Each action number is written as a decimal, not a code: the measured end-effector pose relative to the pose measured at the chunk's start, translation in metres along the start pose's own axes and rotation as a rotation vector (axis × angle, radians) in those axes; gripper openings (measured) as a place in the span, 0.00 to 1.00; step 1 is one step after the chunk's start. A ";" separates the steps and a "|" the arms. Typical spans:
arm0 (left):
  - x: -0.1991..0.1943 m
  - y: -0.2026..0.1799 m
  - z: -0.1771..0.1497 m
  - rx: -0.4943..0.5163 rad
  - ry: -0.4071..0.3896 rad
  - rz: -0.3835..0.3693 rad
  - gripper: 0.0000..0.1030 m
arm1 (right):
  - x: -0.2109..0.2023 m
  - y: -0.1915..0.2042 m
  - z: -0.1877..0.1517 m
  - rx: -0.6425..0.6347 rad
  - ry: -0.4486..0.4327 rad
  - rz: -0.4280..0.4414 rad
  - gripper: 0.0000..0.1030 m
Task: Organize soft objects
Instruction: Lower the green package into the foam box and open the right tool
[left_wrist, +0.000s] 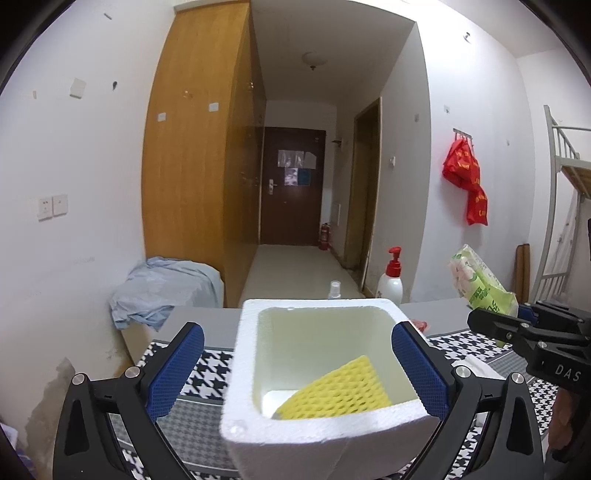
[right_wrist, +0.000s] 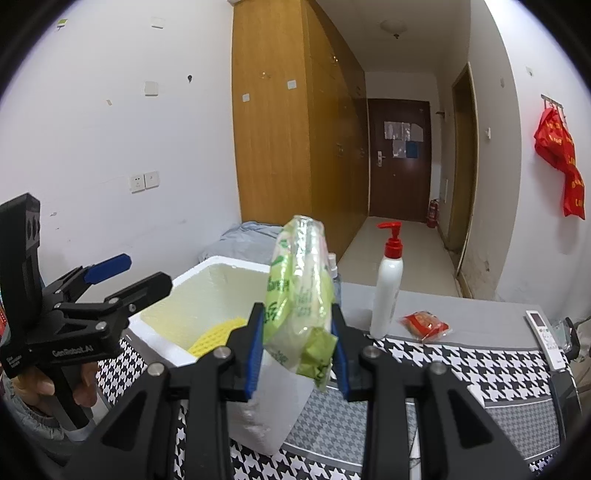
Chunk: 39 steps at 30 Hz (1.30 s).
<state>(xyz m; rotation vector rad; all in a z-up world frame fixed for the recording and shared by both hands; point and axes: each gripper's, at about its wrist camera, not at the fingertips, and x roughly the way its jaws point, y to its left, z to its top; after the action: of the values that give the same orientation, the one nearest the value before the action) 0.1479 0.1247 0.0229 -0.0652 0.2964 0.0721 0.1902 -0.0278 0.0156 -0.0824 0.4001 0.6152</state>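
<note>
Right gripper (right_wrist: 297, 345) clamped green tissue pack (right_wrist: 299, 291), pack upright above near corner of white foam box (right_wrist: 207, 295). Yellow foam net (right_wrist: 218, 338) lay inside box. Left gripper (right_wrist: 129, 273) hovered wide apart at box's left. Pump bottle (right_wrist: 386, 291) and red packet (right_wrist: 424, 325) stood right on table (right_wrist: 480, 317).

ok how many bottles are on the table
2. A white pump bottle with a red top stands at the table's far edge; a small clear spray bottle stands behind the foam box. More may be hidden.
</note>
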 end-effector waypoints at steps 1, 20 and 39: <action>-0.002 0.002 0.000 0.001 -0.001 0.004 0.99 | 0.000 0.001 0.000 -0.003 0.000 0.000 0.36; -0.025 0.038 -0.002 -0.021 -0.014 0.039 0.99 | 0.021 0.034 0.012 -0.028 0.007 0.062 0.36; -0.026 0.059 -0.009 -0.062 0.003 0.053 0.99 | 0.052 0.051 0.017 -0.050 0.052 0.087 0.36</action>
<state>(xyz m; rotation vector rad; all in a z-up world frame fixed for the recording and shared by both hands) 0.1158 0.1817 0.0186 -0.1185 0.2994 0.1338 0.2051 0.0453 0.0136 -0.1293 0.4406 0.7102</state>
